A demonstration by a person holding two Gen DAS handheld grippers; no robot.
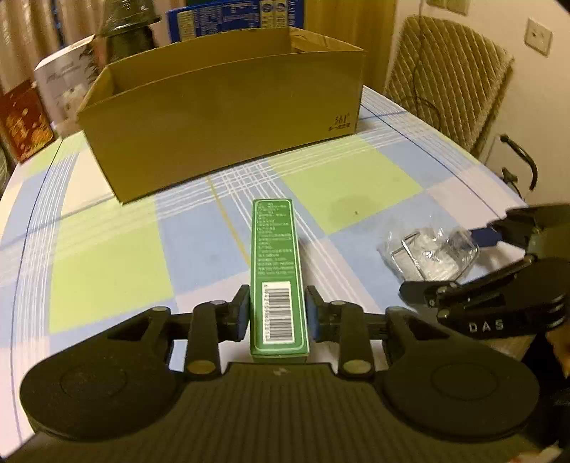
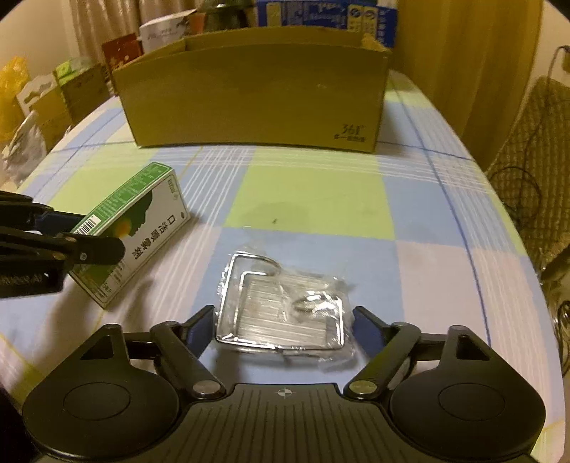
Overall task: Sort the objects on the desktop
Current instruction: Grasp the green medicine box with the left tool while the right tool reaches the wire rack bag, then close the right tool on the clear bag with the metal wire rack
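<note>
A long green and white carton (image 1: 272, 242) sits between the pads of my left gripper (image 1: 278, 313), which is shut on its barcode end; from the right wrist view the carton (image 2: 142, 220) stands on its narrow side on the checked tablecloth (image 2: 310, 192), with the left gripper (image 2: 96, 233) on it. A metal rack in clear plastic wrap (image 2: 281, 306) lies flat on the cloth. My right gripper (image 2: 285, 320) straddles it, open, pads just outside its edges. The left wrist view shows the same wrapped rack (image 1: 427, 256) and right gripper (image 1: 441, 260). An open cardboard box (image 1: 221, 117) (image 2: 256, 92) stands behind.
A woven chair (image 1: 452, 71) stands beyond the table's right edge, with cables (image 2: 516, 185) hanging there. Cartons and bags (image 2: 53, 96) crowd the far left, and a blue carton (image 2: 320, 14) stands behind the cardboard box.
</note>
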